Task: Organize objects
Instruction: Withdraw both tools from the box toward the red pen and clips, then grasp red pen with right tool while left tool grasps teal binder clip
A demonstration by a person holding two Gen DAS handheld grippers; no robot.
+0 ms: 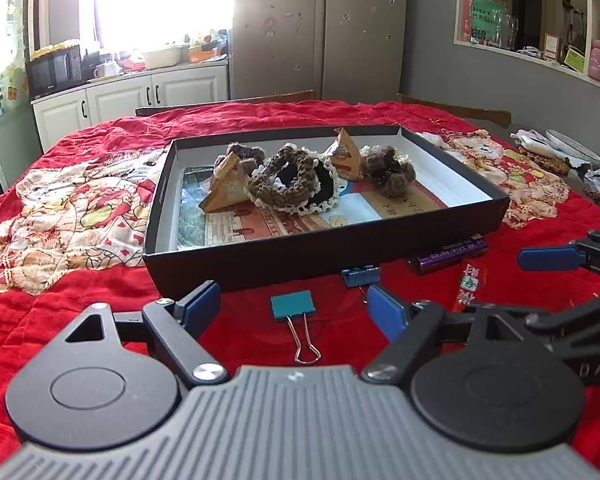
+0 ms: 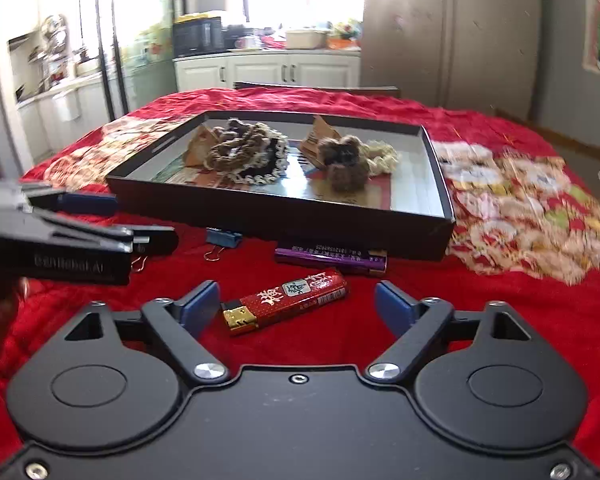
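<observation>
A black shallow box on the red cloth holds brown scrunchies and small triangular packets. In front of it lie a teal binder clip, a blue binder clip, a purple lighter and a red lighter. My left gripper is open, fingers either side of the teal clip. My right gripper is open around the red lighter. Neither touches its object.
The red patterned cloth covers the table. Bags and a plate lie at the far right edge. The left gripper's body shows at the left of the right wrist view. Chairs and kitchen cabinets stand behind.
</observation>
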